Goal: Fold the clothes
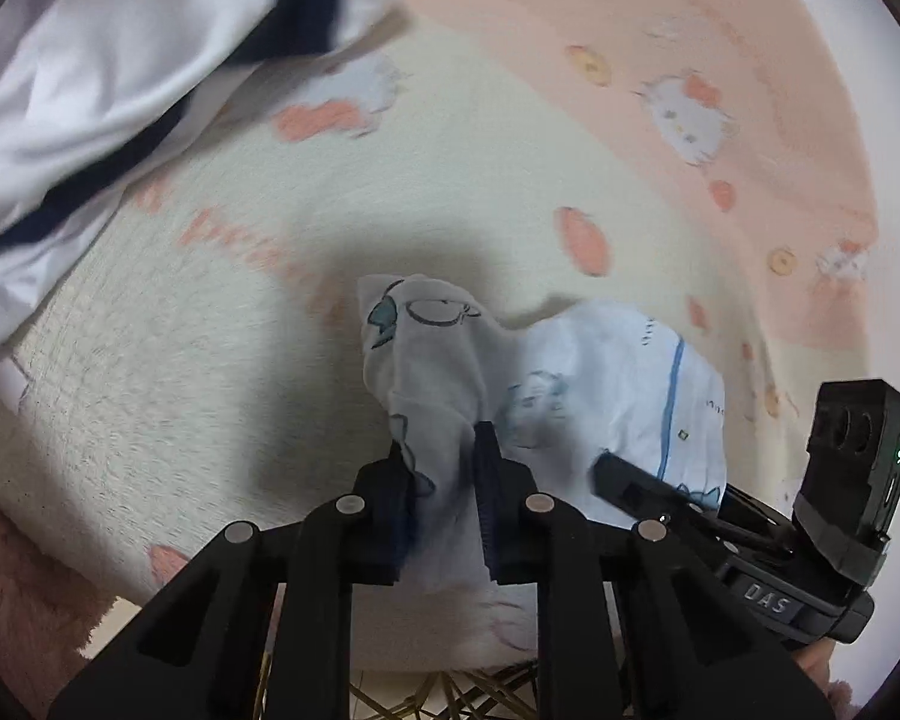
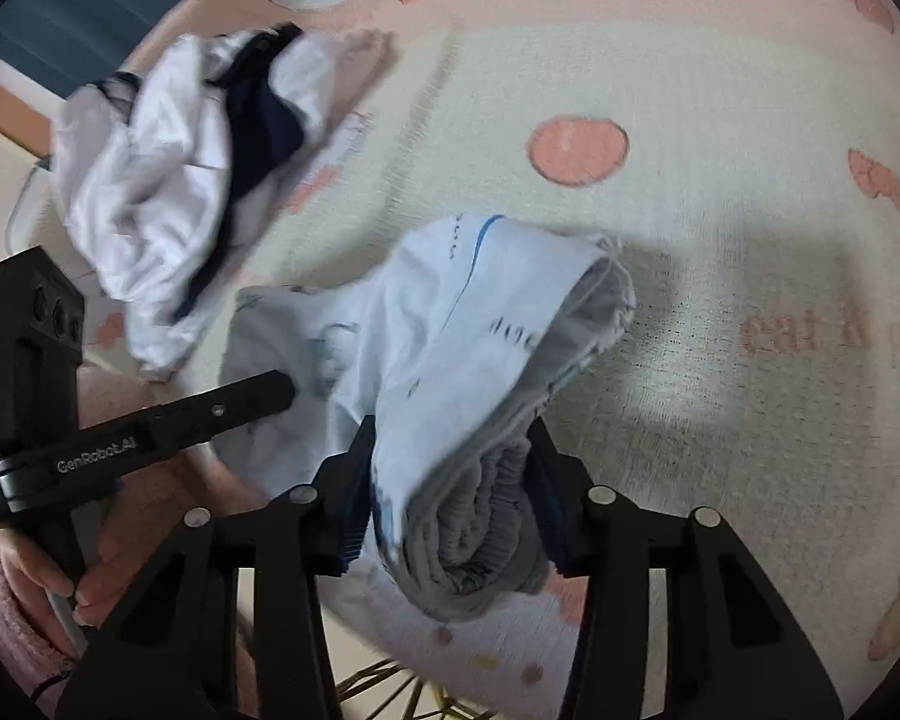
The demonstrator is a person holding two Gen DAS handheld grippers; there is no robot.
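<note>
A small pale-blue printed garment (image 1: 600,384) with blue cartoon figures and a grey ribbed waistband (image 2: 492,510) is held above the bed between both grippers. My left gripper (image 1: 441,450) is shut on one bunched end of it. My right gripper (image 2: 450,450) is shut on the other end, over the waistband. In the left wrist view the right gripper (image 1: 606,468) shows at lower right, holding the cloth's far edge. In the right wrist view the left gripper (image 2: 282,387) reaches in from the left onto the cloth.
A cream and pink Hello Kitty blanket (image 1: 270,360) covers the bed. A crumpled white and navy garment (image 1: 108,90) lies at the back left; it also shows in the right wrist view (image 2: 174,180). A pink fuzzy sleeve (image 2: 6,600) is at lower left.
</note>
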